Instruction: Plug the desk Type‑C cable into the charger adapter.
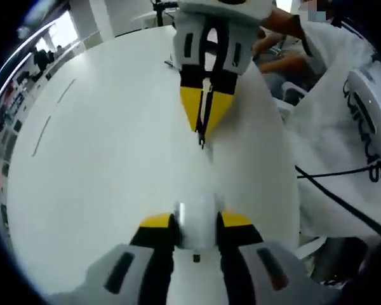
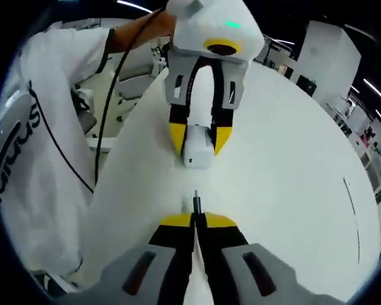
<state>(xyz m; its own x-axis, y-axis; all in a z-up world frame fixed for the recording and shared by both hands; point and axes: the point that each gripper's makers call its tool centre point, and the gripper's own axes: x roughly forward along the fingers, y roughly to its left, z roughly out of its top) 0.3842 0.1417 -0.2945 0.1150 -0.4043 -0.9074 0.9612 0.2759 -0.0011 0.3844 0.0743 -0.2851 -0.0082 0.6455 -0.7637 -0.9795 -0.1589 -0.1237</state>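
1. Left gripper view has the left claw (image 1: pixel 197 223) closed on the white charger adapter (image 1: pixel 197 227), its yellow-tipped fingers pressed to the two flat sides and the body held just above the white counter (image 1: pixel 101 159).
2. Right gripper view shows the right claw (image 2: pixel 195 219) pinched nearly shut on the Type‑C cable (image 2: pixel 196 204); only the dark plug tip pokes out beyond the fingertips, aimed at the adapter's near face.
3. Plug and adapter are near each other but apart, roughly in line; the port is probably the small dark mark on the adapter's end, though the view is too soft to be sure.
4. The adapter looks like a light, rigid plastic block with smooth, likely slippery sides, so a grip across the broad faces, well back from the port end, should resist the push.
5. The cable is thin and limp; holding it right at the stiff plug housing, as now, keeps the tip from drooping or twisting.
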